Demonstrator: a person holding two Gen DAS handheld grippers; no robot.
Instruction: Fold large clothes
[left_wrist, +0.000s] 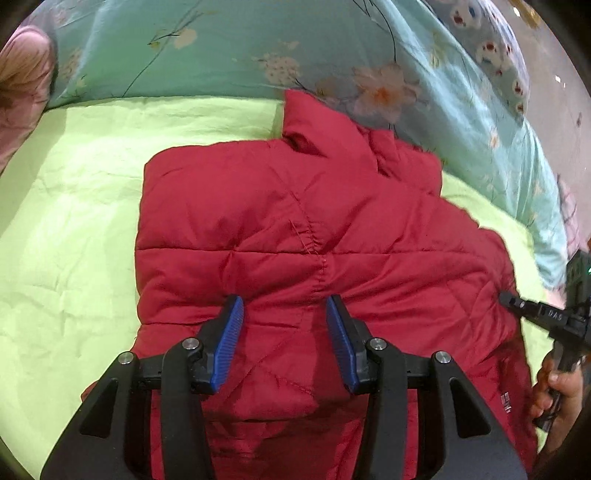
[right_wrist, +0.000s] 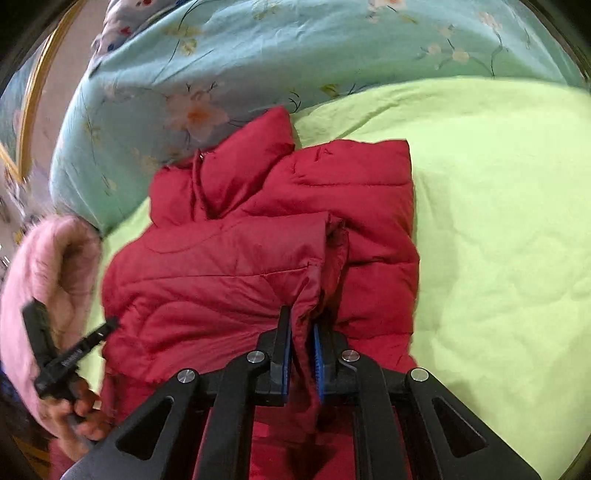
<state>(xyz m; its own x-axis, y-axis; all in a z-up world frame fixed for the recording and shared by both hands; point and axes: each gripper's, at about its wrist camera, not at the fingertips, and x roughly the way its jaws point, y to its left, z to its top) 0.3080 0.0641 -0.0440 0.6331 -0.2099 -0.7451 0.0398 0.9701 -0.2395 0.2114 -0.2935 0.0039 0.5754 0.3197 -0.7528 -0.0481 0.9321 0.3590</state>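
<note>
R gripper (right_wrist: 300, 332) clamped on red jacket (right_wrist: 258, 258) fold; L gripper (left_wrist: 284, 310) jaws apart above it.

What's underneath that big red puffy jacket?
The red jacket lies on a lime green sheet, which shows all around it. A floral blue quilt sits behind. Whatever lies directly beneath the jacket is covered.

The left gripper (left_wrist: 284, 306) points steeply downward, its blue-padded jaws held partly apart with nothing pinched between them. The right gripper (right_wrist: 301, 328) also angles downward, its jaws closed tight on a fold of the jacket (right_wrist: 221, 266). A bare hand (left_wrist: 557, 391) grips the right tool's handle; a pink sleeve (right_wrist: 48, 266) covers the left arm behind its tool.
</note>
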